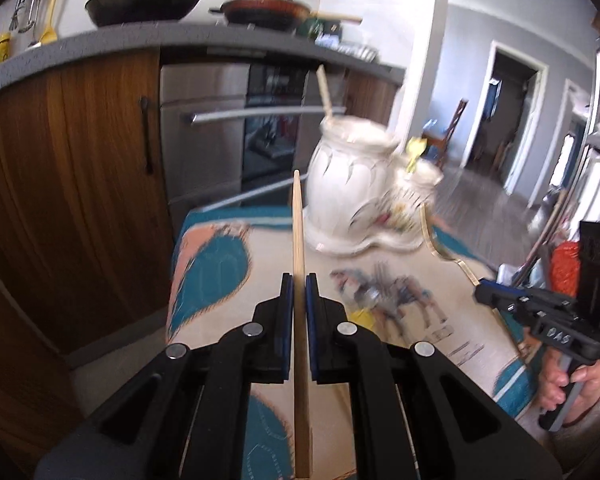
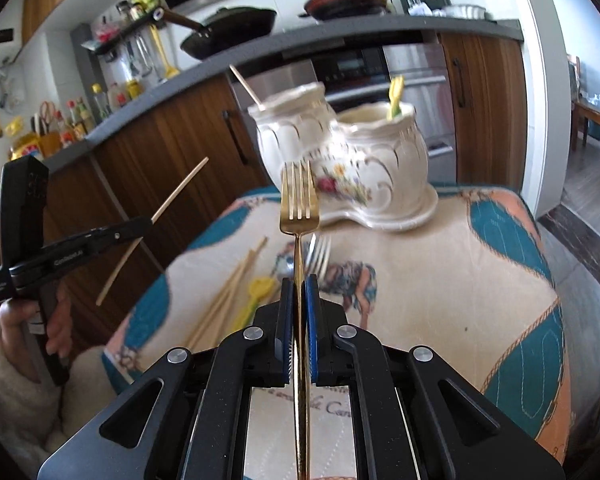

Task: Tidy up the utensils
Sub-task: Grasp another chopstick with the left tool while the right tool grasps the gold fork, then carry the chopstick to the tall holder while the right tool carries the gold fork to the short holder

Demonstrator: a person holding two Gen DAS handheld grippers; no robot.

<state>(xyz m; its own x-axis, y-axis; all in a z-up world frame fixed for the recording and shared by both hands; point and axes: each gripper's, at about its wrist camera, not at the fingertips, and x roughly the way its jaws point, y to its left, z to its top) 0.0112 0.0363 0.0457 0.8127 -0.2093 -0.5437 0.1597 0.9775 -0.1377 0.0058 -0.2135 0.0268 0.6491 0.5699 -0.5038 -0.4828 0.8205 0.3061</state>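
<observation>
Left wrist view: The left gripper (image 1: 299,288) is clamped on a single wooden chopstick (image 1: 298,240), which runs lengthwise between the blue pads and projects forward toward the ceramic holder (image 1: 340,184). The holder stands at the far end of the cloth-covered table (image 1: 228,264); its taller left pot already contains one chopstick, and its smaller right pot (image 1: 418,184) contains a yellow utensil. The right gripper (image 1: 496,292) appears at the right edge, held by a hand (image 1: 560,384).

Procedure, as judged: align the chopstick tip above the mouth of the taller pot, tilt the stick toward vertical, lower until the tip is inside the rim, then release. Avoid striking the rim; the holder may shift on the cloth.

Right wrist view: The right gripper (image 2: 299,292) is closed on the handle of a gold fork (image 2: 299,200), tines forward and clear of the table. The holder (image 2: 340,160) lies beyond it. Loose chopsticks (image 2: 228,292), a yellow utensil (image 2: 256,296) and a silver fork (image 2: 318,256) remain on the cloth, near left.

Procedure, as judged: route the fork to the right pot (image 2: 384,136) and insert handle-side or tines-side consistently. Keep the two grippers well apart during insertion.
</observation>
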